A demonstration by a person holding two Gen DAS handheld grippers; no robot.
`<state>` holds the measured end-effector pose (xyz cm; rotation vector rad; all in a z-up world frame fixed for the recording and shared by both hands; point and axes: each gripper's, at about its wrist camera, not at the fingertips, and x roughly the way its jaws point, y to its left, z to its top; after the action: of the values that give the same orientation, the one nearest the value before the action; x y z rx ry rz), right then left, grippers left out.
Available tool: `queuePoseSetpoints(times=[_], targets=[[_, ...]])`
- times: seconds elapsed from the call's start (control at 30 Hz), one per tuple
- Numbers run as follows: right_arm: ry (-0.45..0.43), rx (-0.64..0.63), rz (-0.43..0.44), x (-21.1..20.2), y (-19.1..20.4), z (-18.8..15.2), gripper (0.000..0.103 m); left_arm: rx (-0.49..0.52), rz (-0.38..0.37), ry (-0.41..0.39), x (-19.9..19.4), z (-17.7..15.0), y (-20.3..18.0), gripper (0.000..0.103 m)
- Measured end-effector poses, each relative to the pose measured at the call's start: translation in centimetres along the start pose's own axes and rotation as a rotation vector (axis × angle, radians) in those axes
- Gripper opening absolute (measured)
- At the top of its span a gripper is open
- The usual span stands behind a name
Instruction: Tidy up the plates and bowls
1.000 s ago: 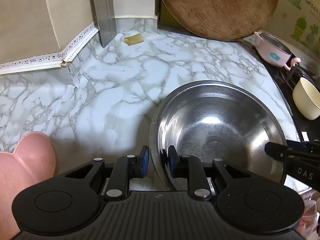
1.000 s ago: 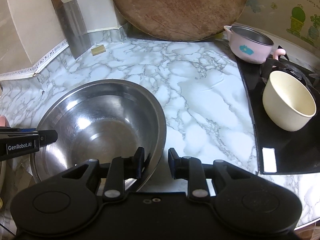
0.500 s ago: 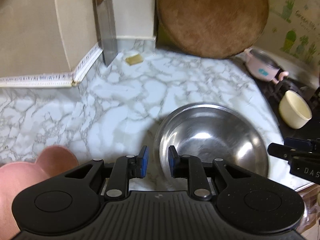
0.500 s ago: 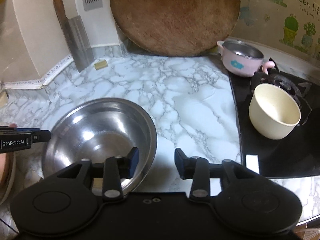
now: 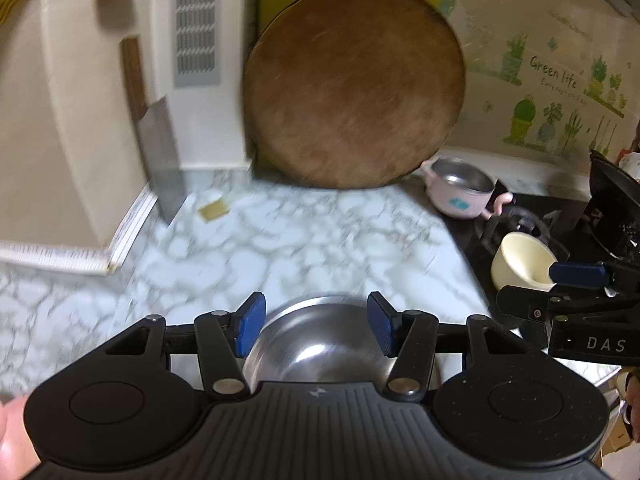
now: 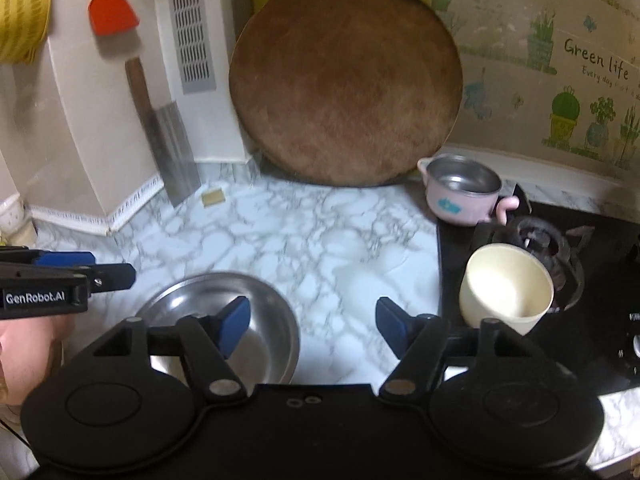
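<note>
Steel bowl (image 6: 240,312) sits empty; left claw (image 5: 316,328) and right claw (image 6: 314,326) opening, gripping nothing.

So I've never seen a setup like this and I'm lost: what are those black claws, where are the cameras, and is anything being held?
No robot: a person holds two hand-held grippers, each carrying a fisheye camera looking along its fingers. One picture comes from the left gripper, one from the right gripper. Both sets of jaws are opening with nothing gripped. On the marble counter sits a steel bowl. A cream bowl rests on the black stove and a pink pot at its far corner. A round wooden board leans against the wall.
</note>
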<state>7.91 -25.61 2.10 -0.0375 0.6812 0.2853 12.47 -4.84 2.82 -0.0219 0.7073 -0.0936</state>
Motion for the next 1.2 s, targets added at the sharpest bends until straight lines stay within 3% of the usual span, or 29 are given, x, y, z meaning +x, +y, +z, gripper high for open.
queuePoseSetpoints(times=[0.4,0.53,1.2], targets=[[-0.047,-0.006,-0.039,1.7,-8.4,6.1,0.096,0.018,-0.035,-0.048,5.6,7.0,-8.3,0.078],[-0.029,0.007,-0.044,3.8,-11.2,8.1,0.098,0.026,-0.051,-0.037,8.5,8.8,-10.7,0.078],[0.07,-0.015,-0.086,15.4,-22.4,14.7,0.099,0.02,0.044,0.074,23.0,15.0,-18.1,0.078]])
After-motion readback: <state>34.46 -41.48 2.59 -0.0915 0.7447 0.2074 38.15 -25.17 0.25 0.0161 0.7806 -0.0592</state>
